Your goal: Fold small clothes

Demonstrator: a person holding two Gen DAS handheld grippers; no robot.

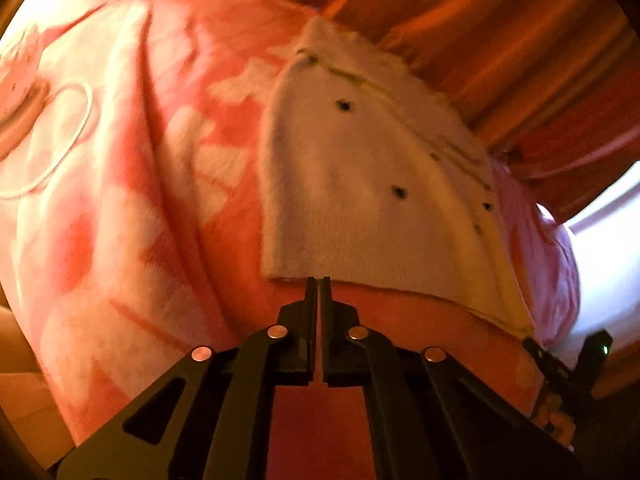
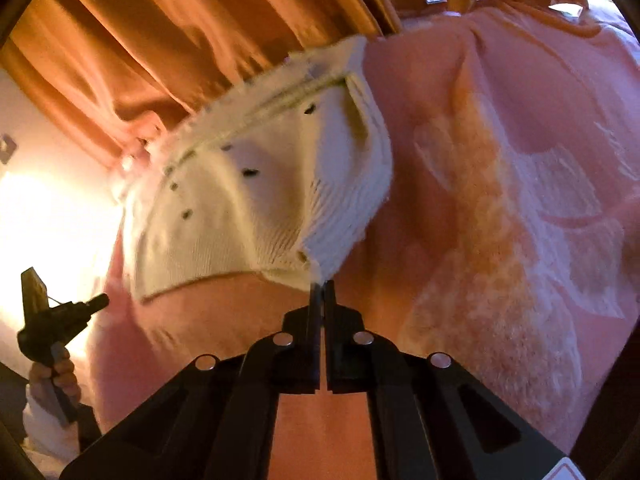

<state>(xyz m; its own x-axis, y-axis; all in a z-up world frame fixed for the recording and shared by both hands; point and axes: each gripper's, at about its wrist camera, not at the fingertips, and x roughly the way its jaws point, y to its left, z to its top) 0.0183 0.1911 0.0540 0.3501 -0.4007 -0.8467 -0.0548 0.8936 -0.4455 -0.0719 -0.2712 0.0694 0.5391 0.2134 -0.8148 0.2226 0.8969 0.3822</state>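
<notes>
A small cream knit garment [image 1: 360, 200] with dark dots and a seam line lies on a pink patterned blanket [image 1: 120, 200]. My left gripper [image 1: 319, 280] is shut on the garment's near hem, which lifts slightly off the blanket. In the right wrist view the same garment [image 2: 240, 208] bunches toward its near right corner. My right gripper [image 2: 323, 285] is shut on that corner, and the ribbed edge rises up from the fingertips. The far edge of the garment still rests on the blanket [image 2: 500, 200].
Orange curtains [image 1: 500, 40] hang behind the blanket's far edge, also the curtains [image 2: 160, 40] in the right view. A hand [image 2: 56, 376] holds the left tool's black body [image 2: 48, 316] at lower left. The right tool's body [image 1: 568, 364] shows at lower right. A round pink object [image 1: 20, 92] lies at the left.
</notes>
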